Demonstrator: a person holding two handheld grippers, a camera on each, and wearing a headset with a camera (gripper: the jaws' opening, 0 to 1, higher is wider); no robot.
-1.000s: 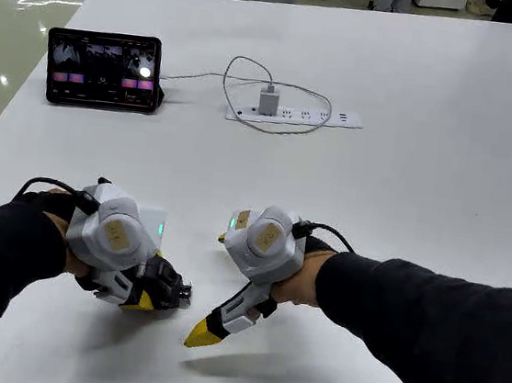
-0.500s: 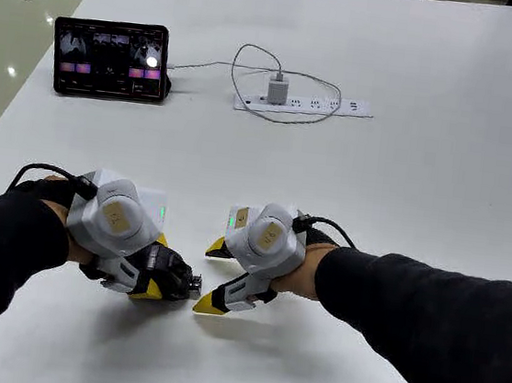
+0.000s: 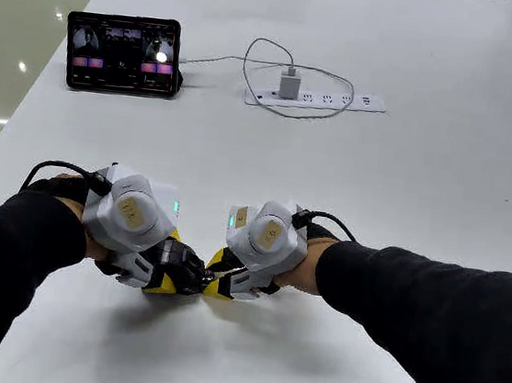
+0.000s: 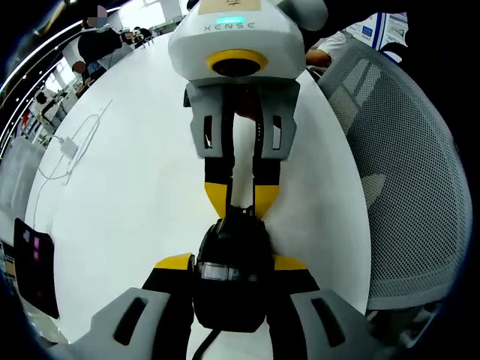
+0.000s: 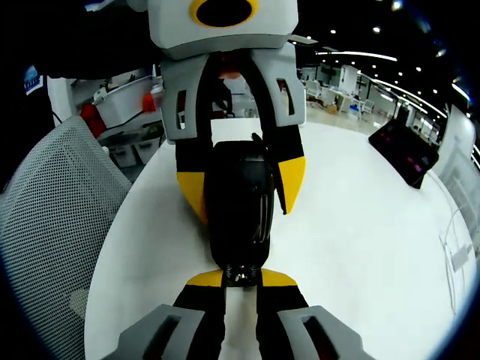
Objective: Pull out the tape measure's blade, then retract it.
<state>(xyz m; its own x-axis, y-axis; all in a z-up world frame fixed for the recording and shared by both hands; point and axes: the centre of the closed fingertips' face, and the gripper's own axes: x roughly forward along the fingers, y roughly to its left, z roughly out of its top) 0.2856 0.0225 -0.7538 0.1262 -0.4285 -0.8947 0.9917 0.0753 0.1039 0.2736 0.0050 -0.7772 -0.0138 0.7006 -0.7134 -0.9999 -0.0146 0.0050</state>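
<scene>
we see the white table point(image 3: 415, 99), with a tablet point(image 3: 124, 54) and a power strip point(image 3: 340, 101) on its far side. near us, our left gripper point(image 4: 229, 262) is clamped on the black tape measure point(image 4: 231, 281). our right gripper point(image 5: 241, 279) faces it from the right, pinched closed on the blade tip point(image 5: 240, 273) at the case mouth.

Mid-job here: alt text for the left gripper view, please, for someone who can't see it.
The left gripper is clamped on a black tape measure at the white table. The right gripper faces it from the top, its yellow-tipped jaws narrowed around the case's front end; whether they grip is unclear. A mesh chair stands at right.
</scene>
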